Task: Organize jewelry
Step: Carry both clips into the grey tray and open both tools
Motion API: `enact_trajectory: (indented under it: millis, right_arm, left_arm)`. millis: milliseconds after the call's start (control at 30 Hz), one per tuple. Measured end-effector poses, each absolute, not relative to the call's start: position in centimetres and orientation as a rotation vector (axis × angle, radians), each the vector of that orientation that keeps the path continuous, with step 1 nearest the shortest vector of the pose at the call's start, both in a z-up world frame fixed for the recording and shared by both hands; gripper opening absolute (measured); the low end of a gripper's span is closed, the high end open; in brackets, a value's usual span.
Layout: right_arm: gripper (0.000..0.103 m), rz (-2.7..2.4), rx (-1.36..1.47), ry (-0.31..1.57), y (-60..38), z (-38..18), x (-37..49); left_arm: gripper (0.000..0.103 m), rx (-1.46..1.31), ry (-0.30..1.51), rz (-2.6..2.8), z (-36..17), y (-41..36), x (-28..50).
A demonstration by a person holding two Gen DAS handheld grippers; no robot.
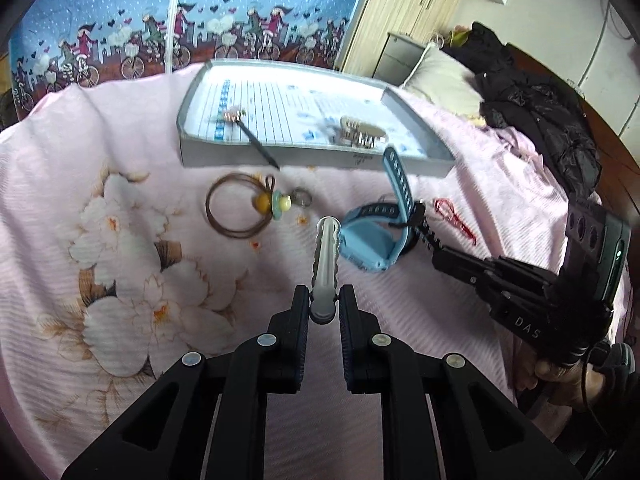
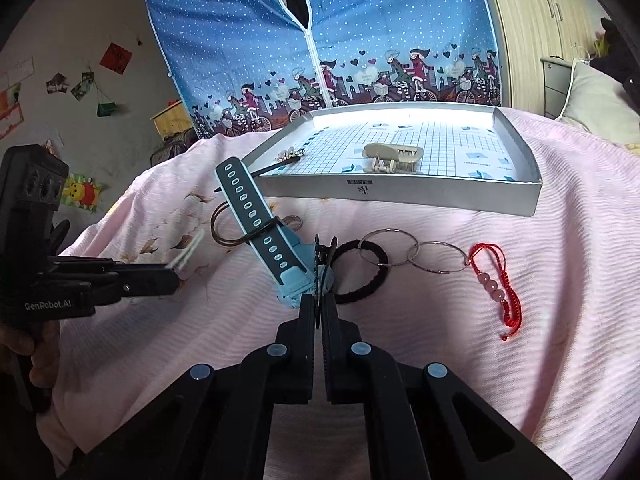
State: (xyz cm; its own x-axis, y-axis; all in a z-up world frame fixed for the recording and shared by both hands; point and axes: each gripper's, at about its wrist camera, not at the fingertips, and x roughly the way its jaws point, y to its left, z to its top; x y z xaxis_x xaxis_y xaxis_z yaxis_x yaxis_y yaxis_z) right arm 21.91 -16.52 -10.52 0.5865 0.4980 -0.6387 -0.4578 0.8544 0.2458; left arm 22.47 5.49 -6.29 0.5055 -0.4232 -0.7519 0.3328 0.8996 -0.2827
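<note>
Watch (image 2: 276, 256) is hanging from the right claw's (image 2: 319, 308) thin strap pinch, risking slipping; left claw (image 1: 324, 300) is clamping a white clip (image 1: 326, 264).

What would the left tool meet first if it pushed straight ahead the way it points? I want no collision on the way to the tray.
Probably the blue watch: the white hair clip held in the left tool already ends beside it. Beyond lies bare bedspread, then the tray wall. Depth is unclear.

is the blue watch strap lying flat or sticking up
Sticking up. One strap of the light blue rubber watch rises at a slant off the pink bedspread, while the right gripper is shut on its other end.
</note>
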Motion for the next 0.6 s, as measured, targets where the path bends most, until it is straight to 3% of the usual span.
enact_trajectory:
  millis: [300, 600]
  right_arm:
    - [0.004, 0.535, 0.094, 0.682, -17.8, -8.4, 23.2]
    - [0.004, 0.458, 0.147, 0.643, -20.5, -7.1, 29.0]
  left_arm:
    - [0.012, -0.134, 0.743, -0.418, -1.5, 5.3, 22.6]
    - [0.012, -0.118, 0.828, -0.440, -0.8, 1.1, 32.1]
